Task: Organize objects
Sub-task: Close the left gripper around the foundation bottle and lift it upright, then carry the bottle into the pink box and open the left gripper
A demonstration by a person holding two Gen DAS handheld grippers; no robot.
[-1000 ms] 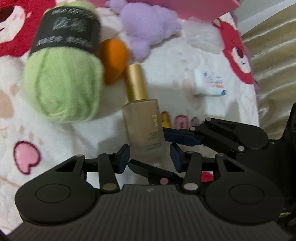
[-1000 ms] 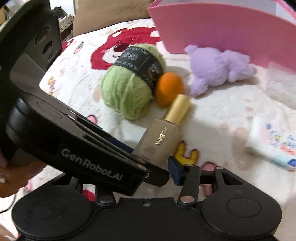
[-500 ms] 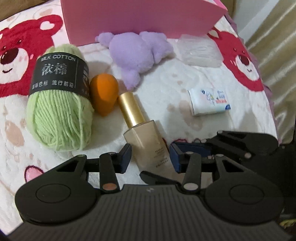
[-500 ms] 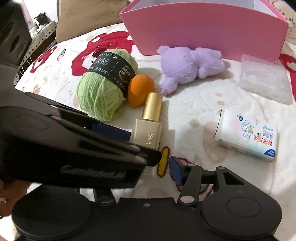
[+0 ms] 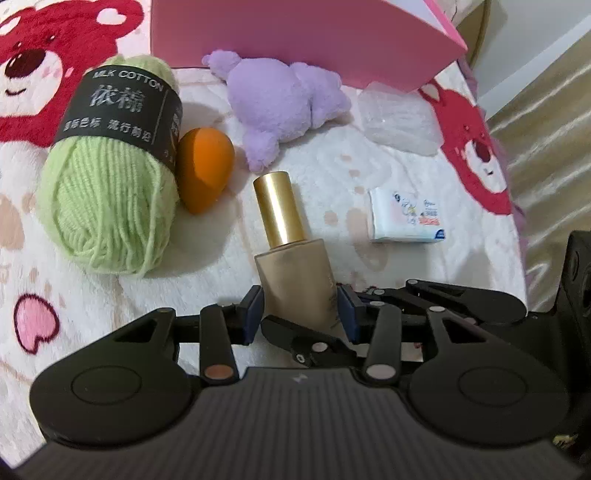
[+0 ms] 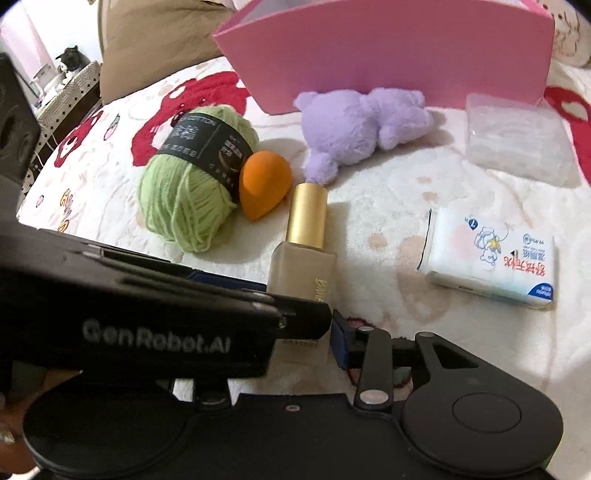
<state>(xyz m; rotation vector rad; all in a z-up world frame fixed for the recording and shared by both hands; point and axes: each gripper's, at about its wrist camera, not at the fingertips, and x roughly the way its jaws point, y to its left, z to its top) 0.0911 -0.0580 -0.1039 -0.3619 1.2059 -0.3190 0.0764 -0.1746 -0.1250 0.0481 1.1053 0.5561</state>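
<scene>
A frosted beige foundation bottle [image 5: 295, 280] with a gold cap leans cap-away over the bear-print blanket [image 5: 369, 166]. My left gripper [image 5: 301, 312] is shut on its lower body, a blue pad against each side. The right gripper's black fingers [image 5: 310, 343] cross in from the right at the same spot. In the right wrist view the bottle [image 6: 303, 273] sits in my right gripper [image 6: 303, 343], whose jaws are closing; its right pad touches the base. The left gripper's finger [image 6: 221, 306] hides the other pad.
Beyond the bottle lie a green yarn ball [image 5: 107, 206], an orange makeup sponge [image 5: 203, 170] and a purple plush [image 5: 284, 99]. A tissue pack [image 5: 406, 216] and a clear plastic box [image 5: 399, 122] lie to the right. An open pink box [image 5: 295, 33] stands behind. The bed edge is on the right.
The bottle went from lying by the yarn to leaning between both grippers. The right gripper's jaws narrowed onto its base. Both views tilted up, showing more of the pink box.
</scene>
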